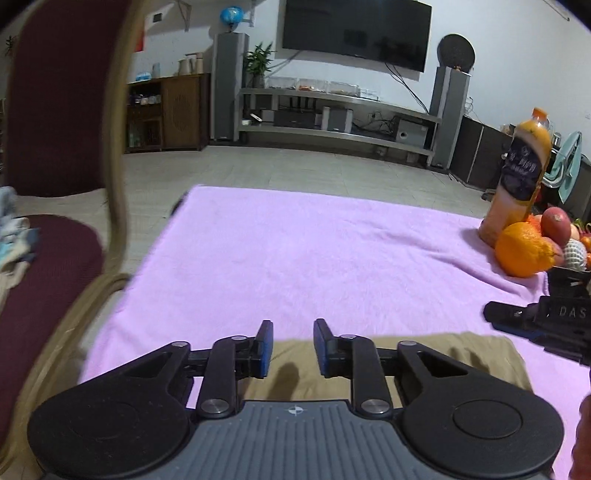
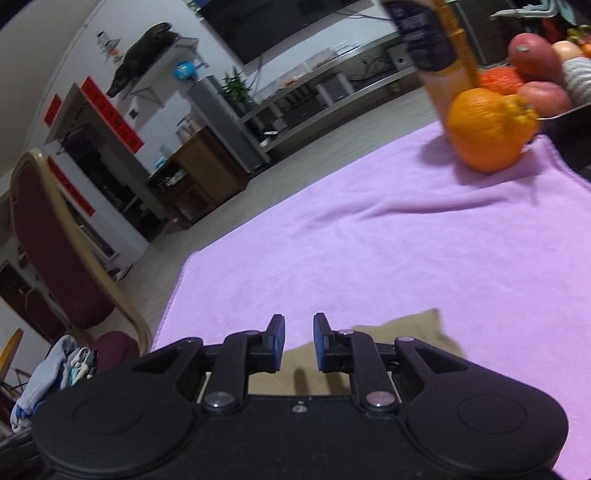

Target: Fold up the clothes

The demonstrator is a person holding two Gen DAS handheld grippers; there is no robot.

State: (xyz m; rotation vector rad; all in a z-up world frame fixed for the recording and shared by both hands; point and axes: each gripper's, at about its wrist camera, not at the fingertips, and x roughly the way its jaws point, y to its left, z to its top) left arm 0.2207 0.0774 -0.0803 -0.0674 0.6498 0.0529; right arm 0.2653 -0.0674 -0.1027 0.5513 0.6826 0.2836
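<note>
**Both tools empty above tan garment**

Tan garment (image 1: 424, 362) lying flat on lilac cloth (image 1: 314, 251) covering worktop, at near edge. Left tool (image 1: 293, 345) and right tool (image 2: 299, 341) poised above it, jaws slightly parted, gripping nothing. Orange (image 2: 487, 129) and juice bottle (image 1: 517, 177) far right.

Setting: a home living room. Indicators: wall-mounted television (image 1: 356, 31), two floor-standing speakers (image 1: 229, 86), media shelf (image 1: 332, 114), wooden cabinet (image 1: 166, 110), upholstered chair (image 1: 55, 110), fruit (image 1: 524, 249) beside a juice bottle (image 1: 521, 173).
</note>
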